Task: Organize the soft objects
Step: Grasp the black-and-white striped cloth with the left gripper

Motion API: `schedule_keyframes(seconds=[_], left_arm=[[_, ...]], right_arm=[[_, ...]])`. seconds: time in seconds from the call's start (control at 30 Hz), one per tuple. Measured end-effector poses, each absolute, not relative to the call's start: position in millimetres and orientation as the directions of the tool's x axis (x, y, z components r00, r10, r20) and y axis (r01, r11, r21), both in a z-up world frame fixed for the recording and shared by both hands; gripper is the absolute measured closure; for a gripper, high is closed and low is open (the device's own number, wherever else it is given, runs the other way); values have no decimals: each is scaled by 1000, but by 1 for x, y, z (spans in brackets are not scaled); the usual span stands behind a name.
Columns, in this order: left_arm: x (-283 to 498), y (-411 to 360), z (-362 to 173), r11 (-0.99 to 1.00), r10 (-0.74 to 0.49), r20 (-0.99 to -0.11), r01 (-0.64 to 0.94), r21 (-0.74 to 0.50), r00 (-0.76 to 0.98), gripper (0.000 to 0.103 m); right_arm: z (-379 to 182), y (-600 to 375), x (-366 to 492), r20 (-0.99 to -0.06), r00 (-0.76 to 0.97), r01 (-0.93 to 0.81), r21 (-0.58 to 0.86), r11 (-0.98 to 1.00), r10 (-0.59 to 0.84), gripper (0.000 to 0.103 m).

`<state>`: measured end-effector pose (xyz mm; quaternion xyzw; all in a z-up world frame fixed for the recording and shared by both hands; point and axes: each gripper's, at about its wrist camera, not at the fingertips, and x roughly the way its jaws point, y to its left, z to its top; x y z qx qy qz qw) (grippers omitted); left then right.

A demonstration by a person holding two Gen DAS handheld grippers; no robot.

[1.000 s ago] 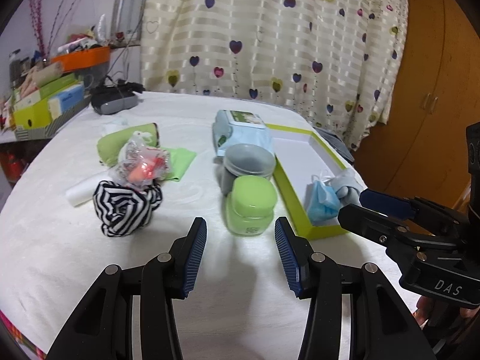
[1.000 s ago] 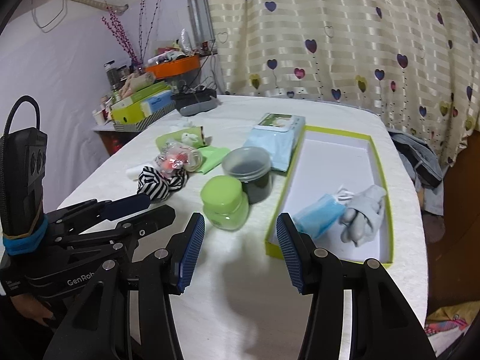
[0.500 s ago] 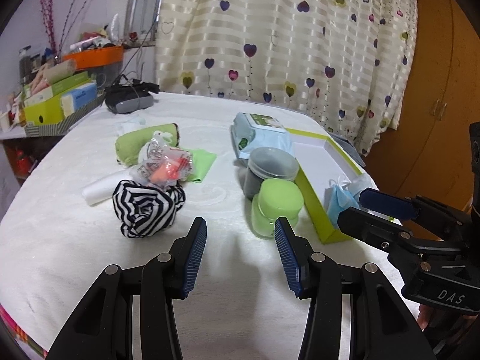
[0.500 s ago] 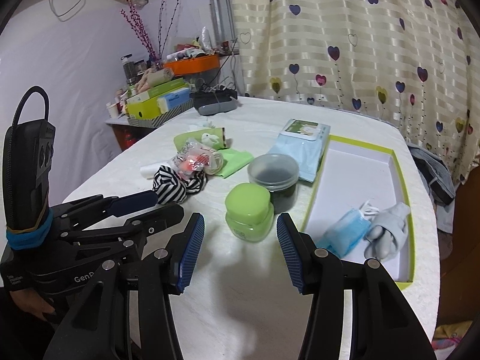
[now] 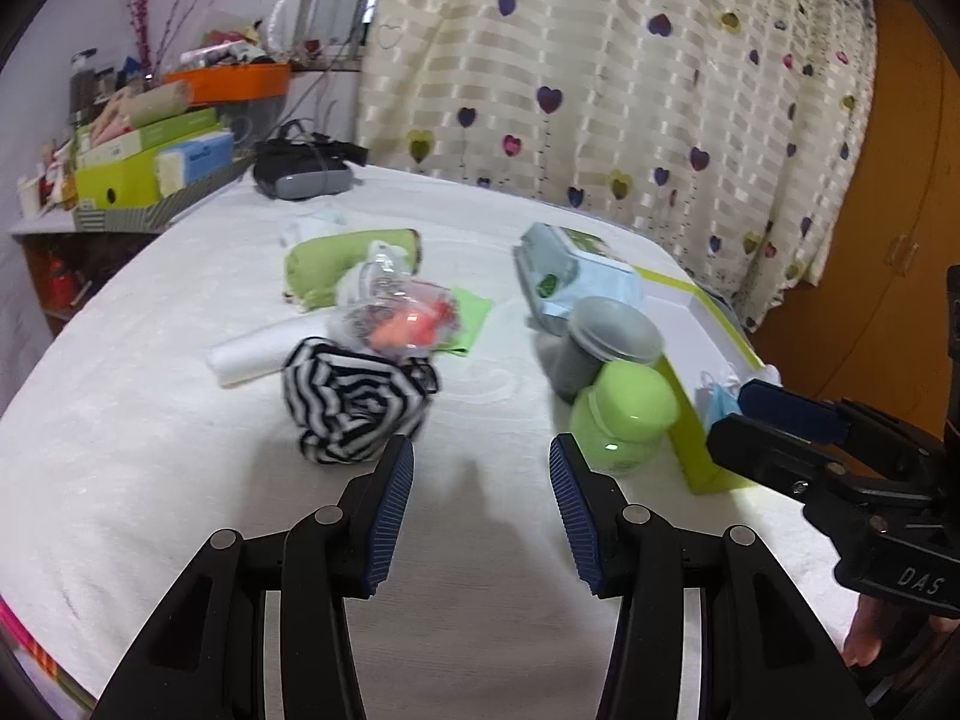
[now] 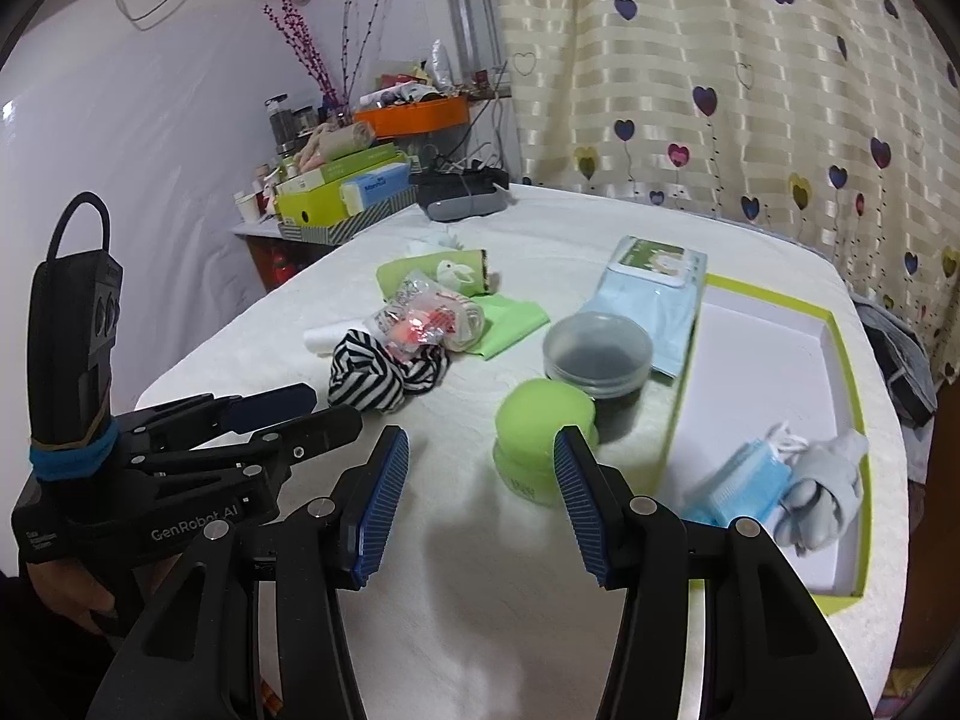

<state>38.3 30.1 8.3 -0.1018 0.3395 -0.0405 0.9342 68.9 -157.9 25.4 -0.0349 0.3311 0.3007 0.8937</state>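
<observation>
Presently the green-rimmed tray (image 6: 840, 336) lies ahead-right of the right gripper (image 6: 480, 474), whose jaws stand wide and empty. The left gripper (image 5: 480, 480) is likewise spread, empty. The striped cloth bundle (image 5: 354, 402), just ahead-left of it, probably light, soft, compressible: pinch its bunched middle.

The worktop (image 5: 150, 480) was covered in a white, matt cloth with a faint raised swirl pattern. The striped roll (image 5: 354, 402) was soft knit fabric in black and white. Above it lay a crinkly clear plastic bag (image 5: 402, 318), glossy with highlights. The green jar (image 6: 543, 438) looked like smooth, slightly shiny plastic, and the grey tub (image 6: 597, 354) had a translucent plastic lid. The tray (image 6: 840, 324) was smooth card, white inside with lime edges. Both grippers' matt black jaws carried ribbed blue pads (image 5: 390, 516).
</observation>
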Motion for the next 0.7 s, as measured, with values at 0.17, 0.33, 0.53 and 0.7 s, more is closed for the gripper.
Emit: schedule_keyframes(seconds=[0.17,0.33,0.53,0.7], left_arm=[[42,47,5,974,-119,-629,-33,-224,768,56],[48,65,-1,971,-94,-637,-69,-227,765,56],[58,77,-10,965,-100,-649,-85,-248,754,49],[68,80,-17,962,-123,-660,-76,-263,741,44]], right_arm=[[26,-143,75,-622,582,-587,125,800,524,51],[22,-133,80,-632,561,-606,126,785,535,51],[20,-124,88,-643,550,-614,122,780,533,51],[18,-117,94,-649,542,-621,119,775,534,51]])
